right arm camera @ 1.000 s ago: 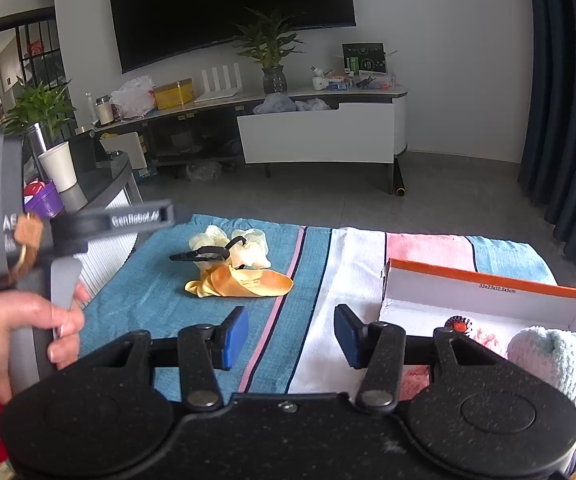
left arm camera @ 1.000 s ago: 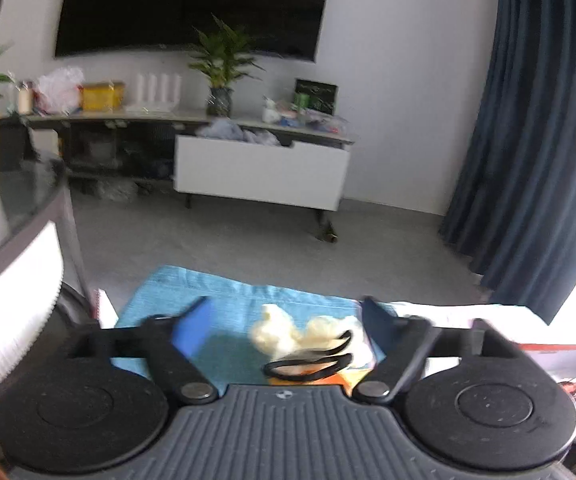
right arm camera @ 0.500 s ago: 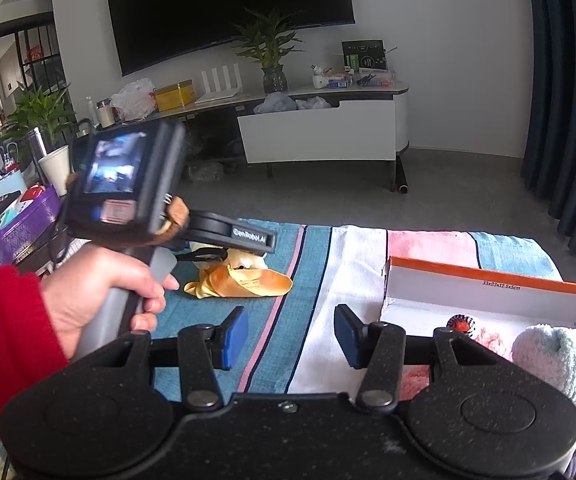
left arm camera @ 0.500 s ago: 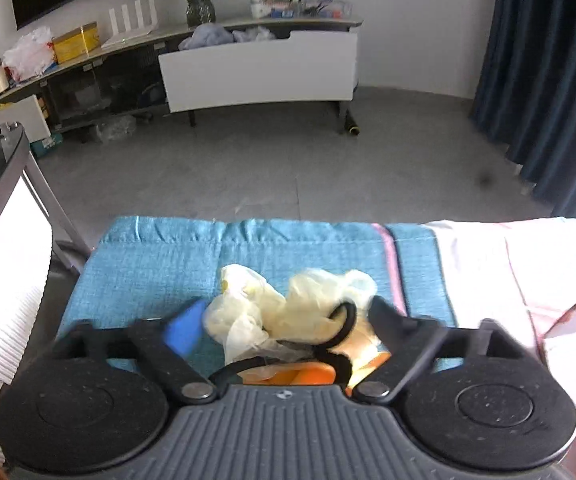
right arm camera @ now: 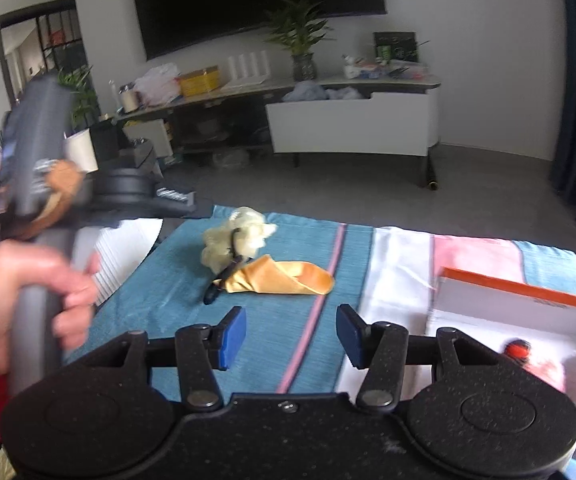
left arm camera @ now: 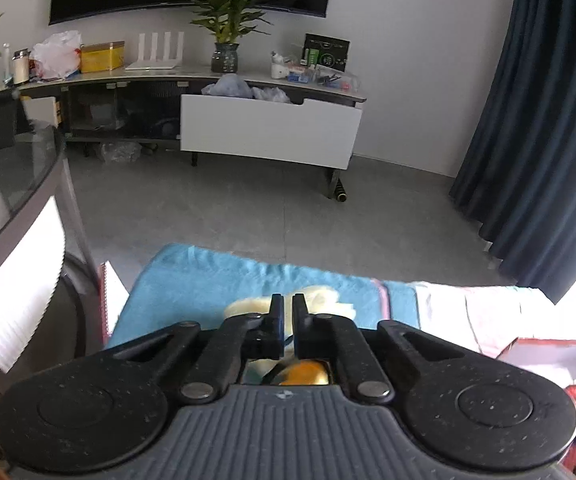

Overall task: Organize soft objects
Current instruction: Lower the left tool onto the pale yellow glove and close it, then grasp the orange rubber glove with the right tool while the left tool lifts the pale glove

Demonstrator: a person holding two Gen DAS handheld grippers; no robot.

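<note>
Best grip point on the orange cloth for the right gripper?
Probably the raised folded edge at the orange cloth's right end, approached from above with the open right gripper. That end stands off the blue mat, away from the pale ruffled piece.

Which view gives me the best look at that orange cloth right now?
The right wrist view: the orange cloth lies in full sight on the blue towel, beside the pale yellow bundle. In the left wrist view only a sliver of it peeks out beneath the shut left gripper.
</note>
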